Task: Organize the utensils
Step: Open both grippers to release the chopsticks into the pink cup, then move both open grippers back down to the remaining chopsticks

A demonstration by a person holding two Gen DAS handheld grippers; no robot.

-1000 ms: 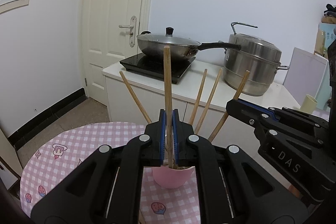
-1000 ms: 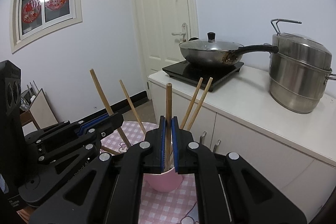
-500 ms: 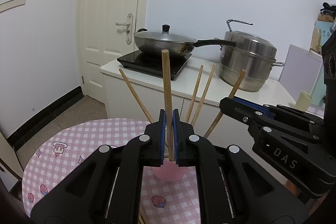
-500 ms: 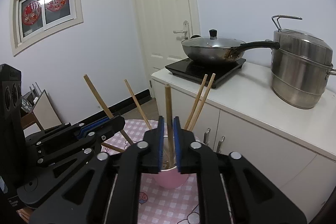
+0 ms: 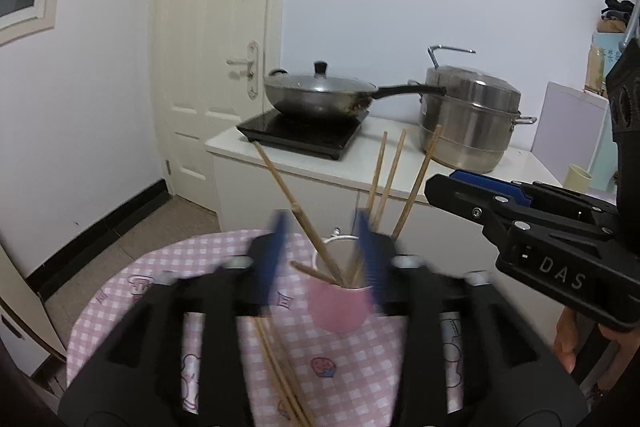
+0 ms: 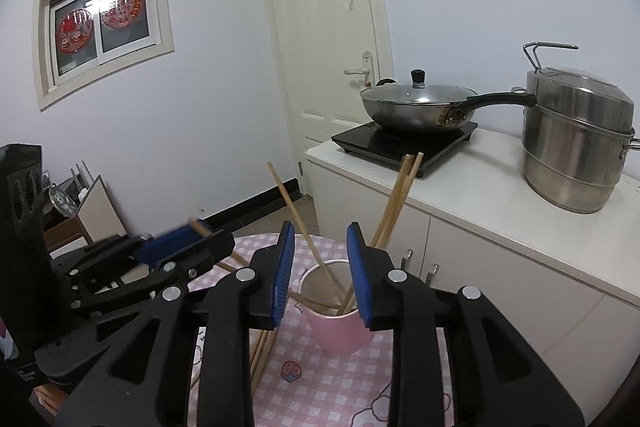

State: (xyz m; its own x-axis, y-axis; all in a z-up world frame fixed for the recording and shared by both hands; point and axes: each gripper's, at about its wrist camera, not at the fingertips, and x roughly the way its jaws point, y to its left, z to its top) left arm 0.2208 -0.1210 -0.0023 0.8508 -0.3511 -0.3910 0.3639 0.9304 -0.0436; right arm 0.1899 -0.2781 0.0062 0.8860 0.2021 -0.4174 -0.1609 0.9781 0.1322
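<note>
A pink cup (image 5: 340,311) (image 6: 340,331) stands on the pink checked tablecloth (image 5: 132,291) and holds several wooden chopsticks (image 5: 416,183) (image 6: 394,199) that lean outwards. My left gripper (image 5: 320,259) hovers just before the cup, motion-blurred, its jaws opening. One leaning chopstick shows between them, with neither pad on it. My right gripper (image 6: 320,267) is also opening, over the cup's near rim, and its pads press on nothing. Each gripper appears in the other's view, the right gripper (image 5: 480,187) and the left gripper (image 6: 188,243). Loose chopsticks (image 5: 280,367) (image 6: 260,351) lie on the cloth.
Behind the table a white counter (image 6: 480,203) carries an induction hob with a lidded wok (image 6: 420,103) and a tall steel steamer pot (image 6: 580,139). A closed door (image 5: 216,67) is at the back left. A person's hand (image 5: 568,339) shows at the right edge.
Both grippers were shut, each on an upright chopstick over the cup. Both have opened and those chopsticks now rest in the cup. Both grippers have drawn back a little.
</note>
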